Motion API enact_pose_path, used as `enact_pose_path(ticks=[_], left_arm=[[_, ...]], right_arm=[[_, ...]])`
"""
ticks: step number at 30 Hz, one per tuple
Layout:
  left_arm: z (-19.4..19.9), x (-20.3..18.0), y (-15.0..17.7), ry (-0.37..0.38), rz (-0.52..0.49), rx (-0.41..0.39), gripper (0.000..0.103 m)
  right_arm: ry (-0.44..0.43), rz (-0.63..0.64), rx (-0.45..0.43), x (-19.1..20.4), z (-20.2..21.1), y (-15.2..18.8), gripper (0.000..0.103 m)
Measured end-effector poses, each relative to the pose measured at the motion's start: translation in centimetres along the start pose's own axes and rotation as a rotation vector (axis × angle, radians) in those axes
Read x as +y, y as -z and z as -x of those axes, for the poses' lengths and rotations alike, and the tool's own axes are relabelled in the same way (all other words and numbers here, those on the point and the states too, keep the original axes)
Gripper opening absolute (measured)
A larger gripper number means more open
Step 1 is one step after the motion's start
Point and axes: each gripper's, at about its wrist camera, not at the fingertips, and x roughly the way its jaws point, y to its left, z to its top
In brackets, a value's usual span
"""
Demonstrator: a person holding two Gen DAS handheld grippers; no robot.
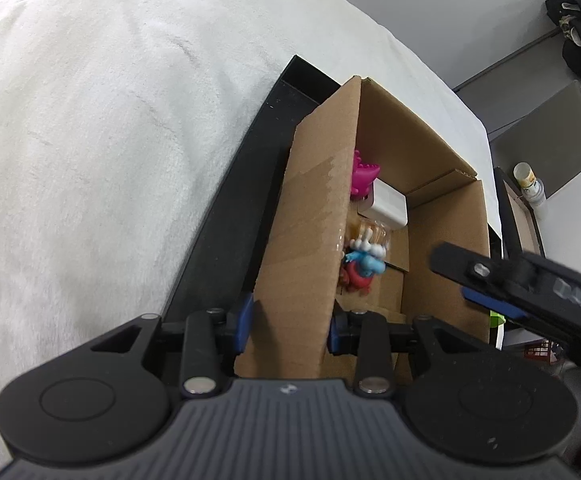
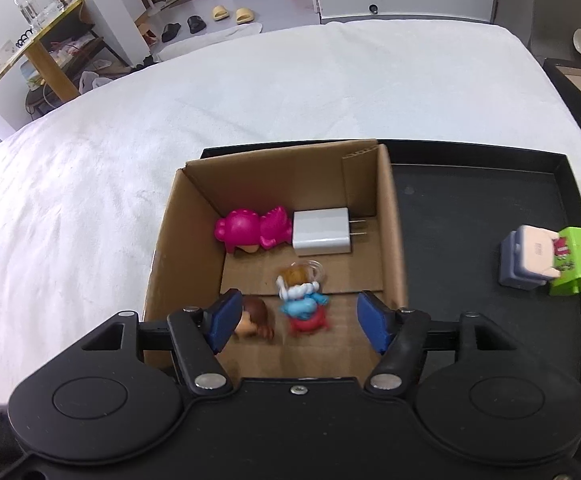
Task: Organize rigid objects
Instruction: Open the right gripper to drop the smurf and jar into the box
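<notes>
Left gripper [image 1: 288,328] clamps the cardboard box [image 1: 310,216] wall. Right gripper [image 2: 298,322] hangs open, empty, above the box; blurred figurine [image 2: 304,306] between its pads, pink toy [image 2: 250,230] at 11 o'clock.

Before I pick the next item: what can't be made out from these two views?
- Blue and red figure: motion-blurred in both views.
- Brown-haired toy: right view, partly behind a finger pad of the right tongs.
- Green box: print too small.
</notes>
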Motion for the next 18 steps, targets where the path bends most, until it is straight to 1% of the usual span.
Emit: enact_pose_path(ticks=[2, 5, 8, 11, 18], left_arm=[[0.0, -0.1, 0.1, -0.002, -0.007, -0.002, 0.034], [0.1, -0.5, 0.4, -0.016, -0.028, -0.013, 0.034], [0.2, -0.8, 0.5, -0.024, -0.039, -0.019, 0.033], [0.3, -1.1, 0.6, -0.039, -0.055, -0.033, 0.031], [0.4, -2.7, 1.2, -0.109, -0.145, -0.074, 0.025]], right_arm=[[-0.007, -0.002, -0.012, -0.4, 0.9, 0.2, 0.068], [-0.031, -0.008, -0.029, -1.1, 2.4, 0.6, 0.069], [-0.007, 0.0, -0.052, -1.7, 3.5, 0.9, 0.071], [-0.011, -0.007, -0.06, -2.7, 4.1, 1.2, 0.071], [0.011, -0.029, -0.085, -5.9, 5.2, 2.2, 0.071]])
